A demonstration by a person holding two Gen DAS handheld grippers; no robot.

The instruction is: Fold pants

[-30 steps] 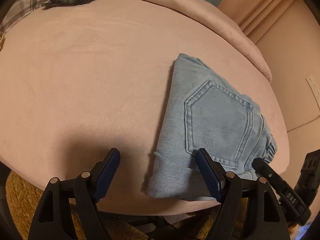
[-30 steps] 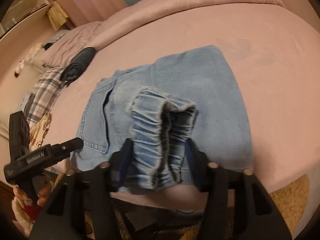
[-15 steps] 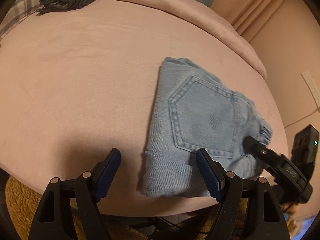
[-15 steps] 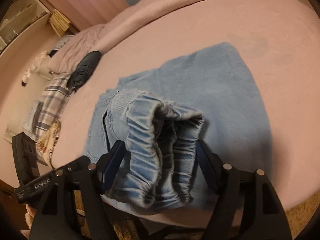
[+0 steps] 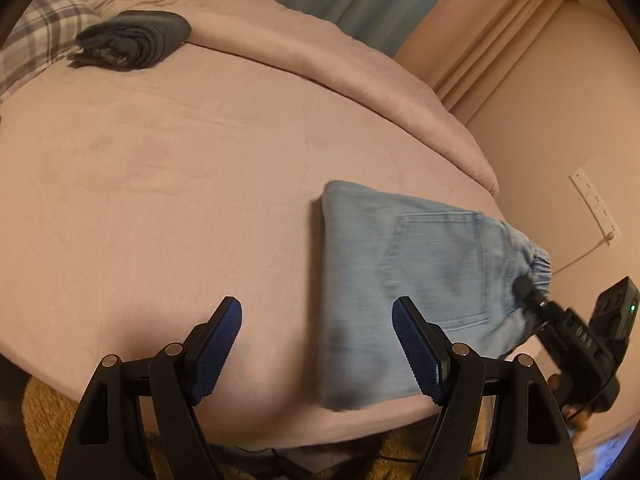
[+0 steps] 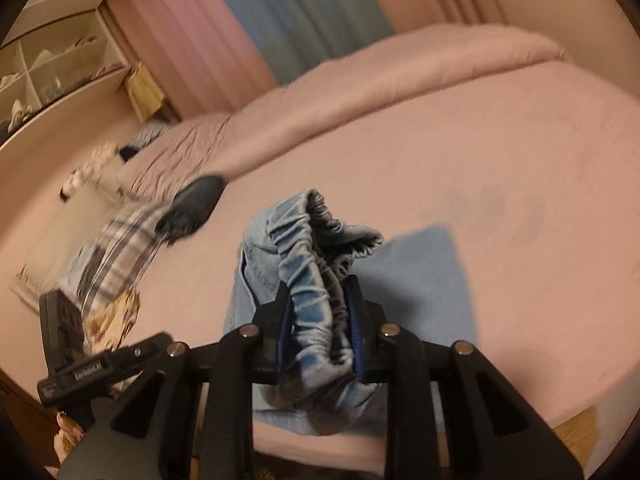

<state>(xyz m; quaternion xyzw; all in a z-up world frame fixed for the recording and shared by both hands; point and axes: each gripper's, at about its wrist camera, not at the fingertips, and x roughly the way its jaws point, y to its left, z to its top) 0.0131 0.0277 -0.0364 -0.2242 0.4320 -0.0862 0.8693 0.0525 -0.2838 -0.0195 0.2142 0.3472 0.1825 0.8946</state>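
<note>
Bed (image 5: 160, 168), pink cover: work surface and landmark. Pants (image 5: 400, 264), light denim, already folded, at the bed's near edge; back pocket up, elastic waistband (image 6: 308, 276) lifted clear of the bed, probably to carry it over for a further fold. Dark rolled garment (image 5: 132, 38), far side of the bed by the plaid pillow (image 5: 36, 44), set aside. Right gripper (image 6: 318, 344): tongs clamped on the waistband. Left gripper (image 5: 316, 344): tongs apart, empty, over the bed's edge beside the pants.
</note>
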